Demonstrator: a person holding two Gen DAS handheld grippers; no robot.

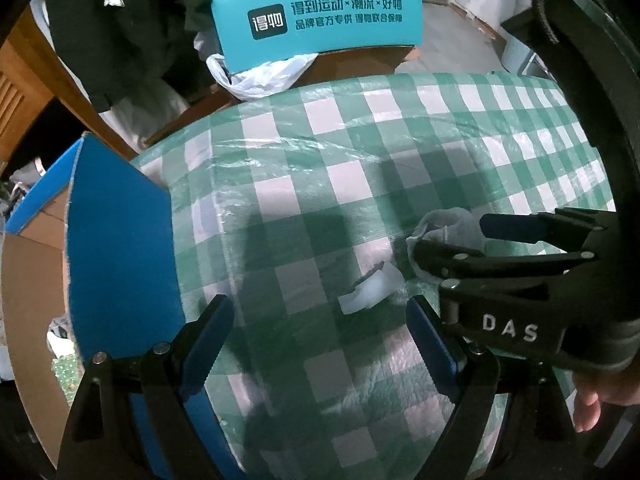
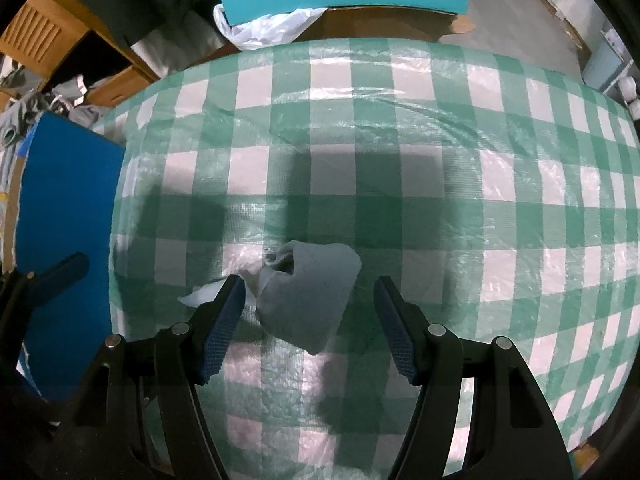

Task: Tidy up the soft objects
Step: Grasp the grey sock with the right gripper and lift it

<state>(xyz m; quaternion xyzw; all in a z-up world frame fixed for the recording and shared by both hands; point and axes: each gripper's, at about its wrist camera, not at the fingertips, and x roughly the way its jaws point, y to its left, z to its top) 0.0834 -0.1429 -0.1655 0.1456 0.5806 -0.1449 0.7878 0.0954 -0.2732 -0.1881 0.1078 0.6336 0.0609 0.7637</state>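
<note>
Your right gripper (image 2: 310,316) hangs spread over the table, pointing steeply down, its blue pads (image 2: 224,322) clear of the folded grey cloth (image 2: 308,300) that lies between them on the green-checked tablecloth (image 2: 440,184). A white scrap (image 2: 200,296) pokes out just beside the cloth, toward your left. Your left gripper (image 1: 320,332) is spread wide too, holding nothing, with that white scrap just ahead of it. A blue cardboard flap (image 1: 120,240) stands at the table's left edge, and a teal box (image 1: 320,20) sits beyond the far edge.
</note>
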